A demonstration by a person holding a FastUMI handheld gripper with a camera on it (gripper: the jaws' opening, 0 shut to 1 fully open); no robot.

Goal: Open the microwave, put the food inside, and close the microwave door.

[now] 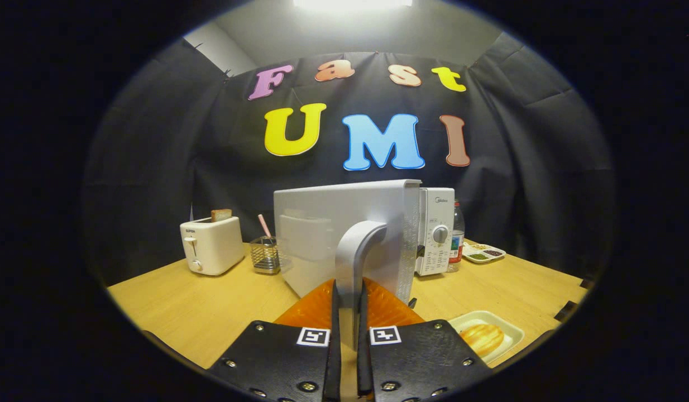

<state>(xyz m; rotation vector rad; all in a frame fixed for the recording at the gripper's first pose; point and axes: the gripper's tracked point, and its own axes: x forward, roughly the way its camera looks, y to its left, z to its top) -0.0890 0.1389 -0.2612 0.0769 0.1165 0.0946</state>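
The white microwave stands at the back of the wooden table, its door swung out toward me. The door's curved silver handle runs down between my two orange fingers. My gripper is shut on that handle, with a finger pressed against each side. The food, a golden bread roll, lies in a pale shallow dish on the table just right of my fingers. The open door hides the microwave's cavity.
A white toaster with a slice in it stands left of the door, a wire holder with a striped straw beside it. Right of the microwave are a bottle and a small tray of condiments. The table's right edge is near.
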